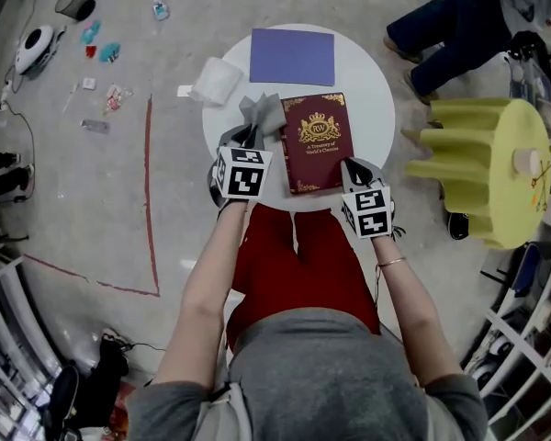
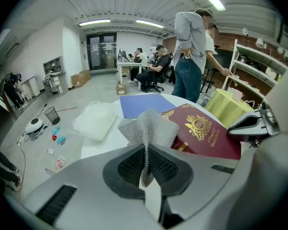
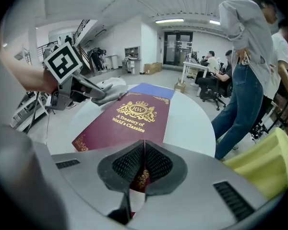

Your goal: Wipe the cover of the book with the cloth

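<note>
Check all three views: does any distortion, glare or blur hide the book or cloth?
Head view: evenly lit, book and cloth sharp. Left gripper view: heavy fisheye, dark corners, cloth weave crisp. Right gripper view: fisheye too, gold title readable, no glare.

Open-plan office workshop: seated workers (image 2: 156,66) at desks (image 2: 127,61), shelving (image 2: 257,68), taped concrete floor (image 1: 92,209).

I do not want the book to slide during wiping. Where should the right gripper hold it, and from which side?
Probably its near right corner, from the person's side. The book lies flat on the table, that corner nearest the rim; the cloth in the left gripper sits at the far left corner, so the cover is free. The right gripper is there, jaws together.
</note>
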`<state>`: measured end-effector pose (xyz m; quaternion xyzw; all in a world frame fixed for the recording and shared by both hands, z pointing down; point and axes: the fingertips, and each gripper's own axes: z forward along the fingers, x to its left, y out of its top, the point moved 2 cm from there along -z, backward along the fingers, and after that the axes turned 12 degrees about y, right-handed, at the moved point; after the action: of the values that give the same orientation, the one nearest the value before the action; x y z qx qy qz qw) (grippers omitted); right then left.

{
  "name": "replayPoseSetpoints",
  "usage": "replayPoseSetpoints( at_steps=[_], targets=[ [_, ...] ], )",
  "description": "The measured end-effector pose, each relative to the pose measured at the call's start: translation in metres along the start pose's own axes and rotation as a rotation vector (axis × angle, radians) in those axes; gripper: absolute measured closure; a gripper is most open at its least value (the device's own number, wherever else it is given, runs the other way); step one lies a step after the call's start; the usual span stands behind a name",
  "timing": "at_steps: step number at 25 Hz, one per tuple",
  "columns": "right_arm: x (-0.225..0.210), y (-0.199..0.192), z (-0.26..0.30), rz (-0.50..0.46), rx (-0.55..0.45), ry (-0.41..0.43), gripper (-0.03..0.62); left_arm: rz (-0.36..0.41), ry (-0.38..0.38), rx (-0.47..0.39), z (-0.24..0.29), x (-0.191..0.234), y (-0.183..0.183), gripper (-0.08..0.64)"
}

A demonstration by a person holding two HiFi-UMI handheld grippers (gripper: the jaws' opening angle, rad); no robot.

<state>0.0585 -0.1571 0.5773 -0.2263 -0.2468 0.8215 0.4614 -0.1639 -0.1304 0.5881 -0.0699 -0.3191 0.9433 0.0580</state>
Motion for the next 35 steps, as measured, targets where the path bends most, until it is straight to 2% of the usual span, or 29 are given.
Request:
replayPoseSetpoints(
  at_steps=[5, 9, 14, 20, 25, 28, 35],
  targets=[
    [-0.002, -0.003, 0.001, 0.046, -0.03, -0.02, 0.563, -0.028, 0.035, 0.001, -0.012, 0.013, -0.012, 0.535],
    [-0.002, -0.004, 0.0, 0.032, -0.04, -0.002, 0.563, -0.055, 0.047, -0.055, -0.032, 0.004, 0.002, 0.536],
    [-0.003, -0.003, -0.006, 0.026, -0.06, 0.036, 0.563, -0.063, 0.005, -0.123, -0.057, -0.043, 0.033, 0.535],
    [0.001, -0.007, -0.025, 0.018, -0.096, 0.059, 0.563, -0.006, -0.079, -0.147, -0.062, -0.117, 0.057, 0.535],
    [0.001, -0.023, -0.041, 0.043, -0.09, 0.058, 0.563, 0.042, -0.145, -0.126, -0.051, -0.171, 0.059, 0.535],
    [-0.002, -0.028, -0.048, 0.058, -0.097, 0.054, 0.563, 0.06, -0.156, -0.085, -0.037, -0.188, 0.054, 0.535],
    [-0.003, -0.034, -0.048, 0.067, -0.093, 0.063, 0.563, 0.11, -0.128, -0.024, -0.016, -0.191, 0.038, 0.536]
  ],
)
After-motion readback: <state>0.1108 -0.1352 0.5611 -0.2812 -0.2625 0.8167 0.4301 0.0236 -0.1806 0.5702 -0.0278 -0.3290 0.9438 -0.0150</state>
